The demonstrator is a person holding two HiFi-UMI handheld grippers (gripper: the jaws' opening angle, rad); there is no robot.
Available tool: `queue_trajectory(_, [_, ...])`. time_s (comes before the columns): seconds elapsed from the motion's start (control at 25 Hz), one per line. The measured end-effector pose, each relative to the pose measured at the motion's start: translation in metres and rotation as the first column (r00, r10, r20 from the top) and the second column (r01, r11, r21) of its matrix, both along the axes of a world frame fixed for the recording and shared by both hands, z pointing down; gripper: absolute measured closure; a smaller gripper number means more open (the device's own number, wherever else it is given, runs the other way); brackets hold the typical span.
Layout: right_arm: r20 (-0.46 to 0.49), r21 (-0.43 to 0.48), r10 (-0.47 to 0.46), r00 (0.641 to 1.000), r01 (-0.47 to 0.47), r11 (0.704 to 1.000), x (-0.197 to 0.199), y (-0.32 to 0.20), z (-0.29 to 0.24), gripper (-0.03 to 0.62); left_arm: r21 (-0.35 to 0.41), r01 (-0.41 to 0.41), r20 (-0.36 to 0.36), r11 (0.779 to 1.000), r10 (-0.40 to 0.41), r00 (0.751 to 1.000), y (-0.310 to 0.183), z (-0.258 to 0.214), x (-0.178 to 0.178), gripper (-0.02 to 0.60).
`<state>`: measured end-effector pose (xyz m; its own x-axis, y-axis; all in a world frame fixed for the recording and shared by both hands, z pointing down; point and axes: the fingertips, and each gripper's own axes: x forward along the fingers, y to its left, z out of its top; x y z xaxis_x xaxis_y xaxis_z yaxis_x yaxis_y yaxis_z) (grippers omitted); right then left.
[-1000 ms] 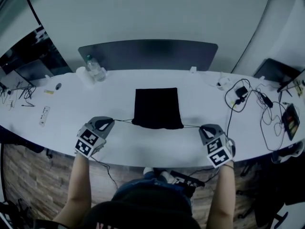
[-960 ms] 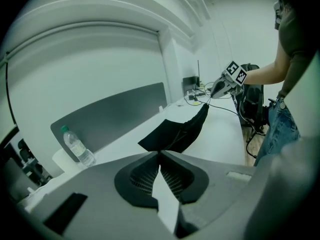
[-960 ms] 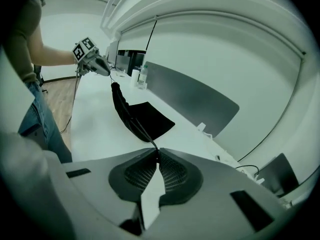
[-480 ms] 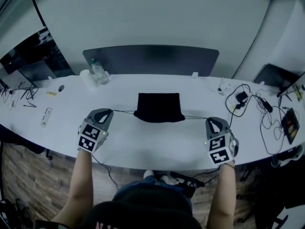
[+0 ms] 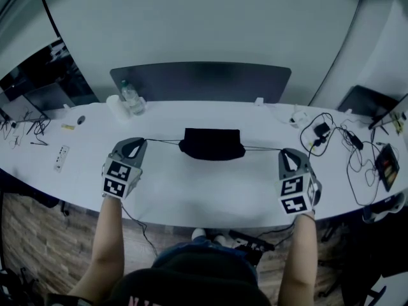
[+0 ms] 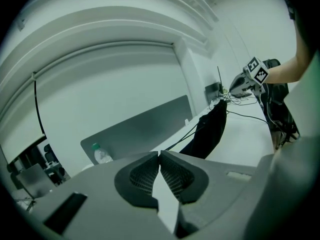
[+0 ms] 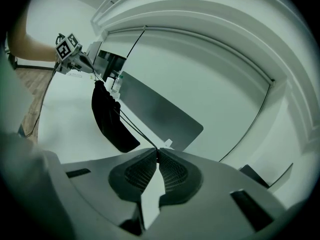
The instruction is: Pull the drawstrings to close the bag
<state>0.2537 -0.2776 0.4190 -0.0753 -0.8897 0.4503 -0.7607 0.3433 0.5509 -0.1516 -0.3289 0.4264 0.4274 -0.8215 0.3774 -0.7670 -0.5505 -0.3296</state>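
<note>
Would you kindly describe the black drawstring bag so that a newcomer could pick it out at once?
Find the long curved white desk before the dark grey divider panel. At its middle is the black fabric bag. Unlike the clear plastic bottle and black cables nearby, it has thin black drawstrings running taut from its sides to the left tongs and right tongs.

Office-like workspace: a long white curved surface point(image 5: 191, 193), a grey divider panel point(image 5: 201, 81) behind it, tangled charger cables point(image 5: 323, 127).
</note>
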Motion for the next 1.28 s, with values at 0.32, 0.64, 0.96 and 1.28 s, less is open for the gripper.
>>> queue_trajectory(0.32, [0.031, 0.052, 0.014, 0.999, -0.016, 0.998, 0.004, -0.01, -0.024, 0.586, 0.044, 0.034, -0.017, 0.998, -0.033, 0.999, -0.012, -0.018, -0.009, 0.568])
queue_trajectory(0.64, [0.026, 0.07, 0.047, 0.999, -0.048, 0.996, 0.013, -0.021, -0.04, 0.585, 0.072, 0.049, -0.012, 0.996, -0.048, 0.999, -0.022, -0.033, -0.016, 0.568])
queue_trajectory(0.96, [0.018, 0.099, 0.061, 0.998, -0.062, 0.993, 0.024, -0.027, -0.053, 0.586, 0.087, 0.07, -0.034, 0.994, -0.068, 0.997, -0.03, -0.044, -0.022, 0.569])
queue_trajectory(1.28, [0.02, 0.127, 0.07, 0.997, -0.072, 0.989, 0.033, -0.035, -0.066, 0.585, 0.11, 0.094, -0.06, 0.989, -0.088, 0.994, -0.04, -0.062, -0.03, 0.568])
